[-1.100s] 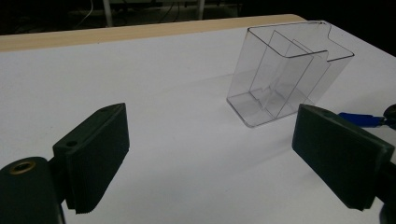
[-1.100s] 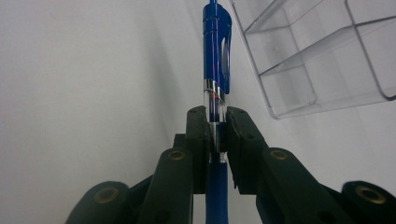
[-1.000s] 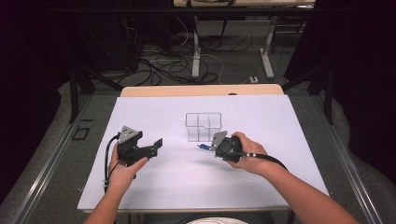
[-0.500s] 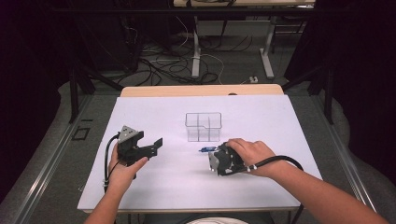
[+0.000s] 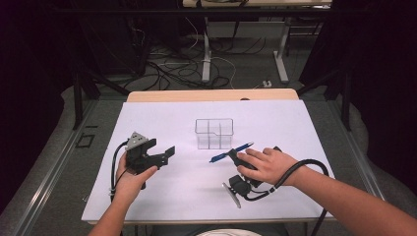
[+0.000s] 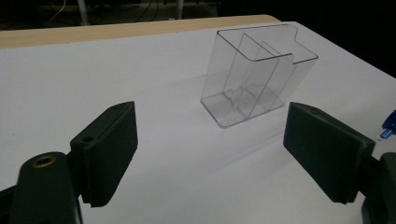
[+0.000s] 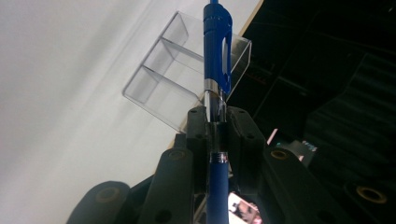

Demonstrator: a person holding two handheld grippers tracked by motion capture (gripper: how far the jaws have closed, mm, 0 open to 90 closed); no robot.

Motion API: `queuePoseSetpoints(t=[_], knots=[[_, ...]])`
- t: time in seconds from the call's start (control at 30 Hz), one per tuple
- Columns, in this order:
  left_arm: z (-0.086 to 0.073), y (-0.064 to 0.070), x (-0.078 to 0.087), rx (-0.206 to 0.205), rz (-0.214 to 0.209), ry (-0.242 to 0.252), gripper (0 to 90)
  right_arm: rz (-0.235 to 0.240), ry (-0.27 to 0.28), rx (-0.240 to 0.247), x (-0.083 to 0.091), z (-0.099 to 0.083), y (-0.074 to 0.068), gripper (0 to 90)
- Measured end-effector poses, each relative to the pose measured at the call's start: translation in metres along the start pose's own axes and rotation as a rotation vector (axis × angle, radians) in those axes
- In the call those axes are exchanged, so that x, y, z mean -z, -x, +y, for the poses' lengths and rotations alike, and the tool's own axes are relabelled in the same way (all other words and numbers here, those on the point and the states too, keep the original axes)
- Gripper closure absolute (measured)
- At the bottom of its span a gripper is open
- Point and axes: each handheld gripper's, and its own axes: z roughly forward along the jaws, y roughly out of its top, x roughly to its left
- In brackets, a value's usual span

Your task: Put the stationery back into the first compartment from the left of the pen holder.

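- Low in the high view, right of centre, the right gripper (image 5: 235, 158) lies tipped over under the person's right hand (image 5: 265, 164), with its fingers clamped on a blue pen (image 7: 216, 70).
- In the right gripper view the pen runs straight up between the two fingers, gripped at its clear middle section, clip end pointing away toward the organiser.
- At lower left of the high view the left gripper (image 5: 164, 153) hovers over the worktop (image 5: 147, 118), its fingers wide apart and holding nothing; the left gripper view shows bare white surface between them.
- Mid-frame, just beyond the pen's far tip, stands the clear plastic organiser (image 5: 214, 132), upright, divided into compartments, all seemingly empty.
- Likely step: dropping the pen into a compartment. To do it well, I would swing the pen upright first, centre its lower end over one cell, clear the thin walls, then release.
- The light organiser may skid or tip if nudged; the free left gripper could steady it.
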Motion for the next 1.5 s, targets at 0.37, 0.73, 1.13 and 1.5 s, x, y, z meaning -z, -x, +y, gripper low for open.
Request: queuePoseSetpoints(t=[0.37, 0.73, 1.13, 1.5], knots=[[0.014, 0.015, -0.004, -0.055, -0.094, -0.02, 25.3, -0.014, 0.003, 0.057, 0.0, -0.002, 0.0, 80.0], [0.04, 0.041, -0.011, -0.248, -0.126, -0.072, 27.4, 0.007, -0.001, 0.06, 0.0, -0.001, 0.002, 80.0], [0.058, 0.069, -0.026, -0.333, -0.21, -0.168, 36.2, 0.003, 0.008, 0.068, -0.001, 0.0, 0.005, 80.0], [0.056, 0.1, -0.045, -0.489, -0.268, -0.289, 43.4, 0.012, -0.007, 0.069, 0.0, 0.0, 0.004, 80.0]])
